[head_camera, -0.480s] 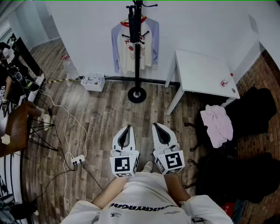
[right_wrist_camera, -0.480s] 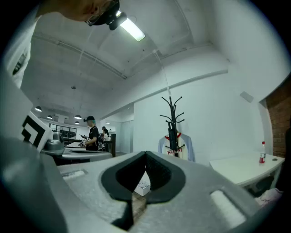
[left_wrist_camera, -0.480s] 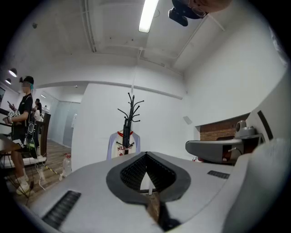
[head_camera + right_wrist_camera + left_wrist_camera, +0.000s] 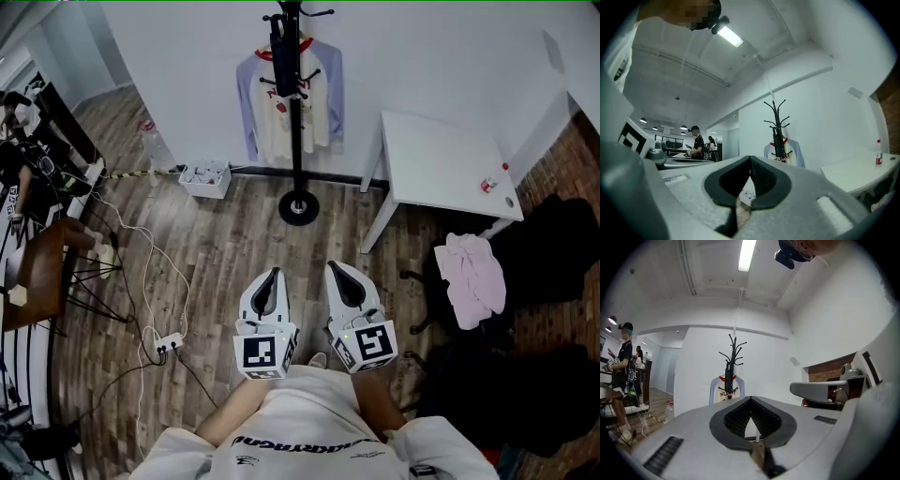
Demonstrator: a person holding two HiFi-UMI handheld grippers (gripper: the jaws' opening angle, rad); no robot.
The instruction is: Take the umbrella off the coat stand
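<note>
Though far from the coat stand point(image 4: 296, 122) — left gripper point(image 4: 274, 275), right gripper point(image 4: 331, 270) — closed, empty.

The person wore a white shirt point(image 4: 305, 417) with dark lettering, and just above it the white left gripper point(image 4: 271, 274) and right gripper point(image 4: 335, 269) bore black-lined jaws and black-and-white marker cubes point(image 4: 262, 354).

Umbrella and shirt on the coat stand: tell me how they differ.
The umbrella is black, folded and narrow; the shirt is white with pale blue sleeves and spreads wide. The umbrella hangs high against the pole; the shirt hangs behind the pole and reaches lower. Both hang on the coat stand.
</note>
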